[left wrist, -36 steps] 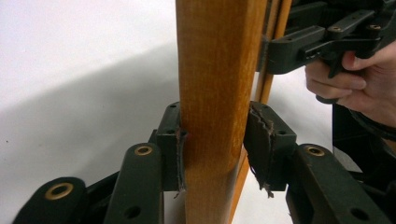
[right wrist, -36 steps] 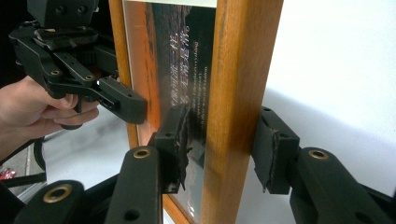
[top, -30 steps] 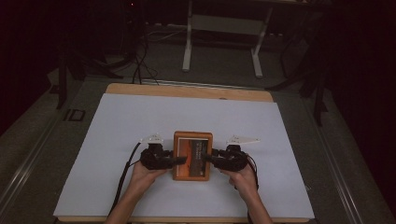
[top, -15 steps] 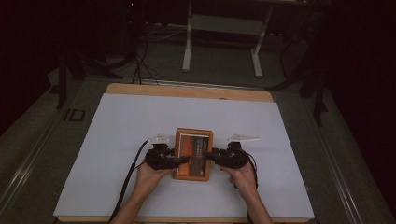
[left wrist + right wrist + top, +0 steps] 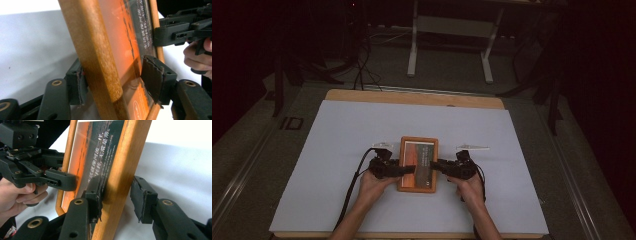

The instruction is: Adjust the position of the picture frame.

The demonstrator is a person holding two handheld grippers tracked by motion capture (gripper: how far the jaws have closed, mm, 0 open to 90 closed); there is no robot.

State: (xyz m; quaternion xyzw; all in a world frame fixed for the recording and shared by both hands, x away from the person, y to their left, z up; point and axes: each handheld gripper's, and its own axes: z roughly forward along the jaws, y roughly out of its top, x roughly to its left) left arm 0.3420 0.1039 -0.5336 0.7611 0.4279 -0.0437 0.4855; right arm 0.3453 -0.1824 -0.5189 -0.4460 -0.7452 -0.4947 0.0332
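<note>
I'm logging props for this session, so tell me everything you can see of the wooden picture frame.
The picture frame is a small upright rectangle with a warm, rounded wooden border around a glossy print, orange on one side, dark with pale lines of text on the other. It sits near the front middle of the white table cover. The left gripper has its jaws around its left border, the right gripper around its right border, whose outer jaw stands slightly off the wood.

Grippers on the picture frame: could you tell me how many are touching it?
2. The left gripper straddles the picture frame's left edge; the right gripper straddles its right edge, one pad apart from the wood.
</note>
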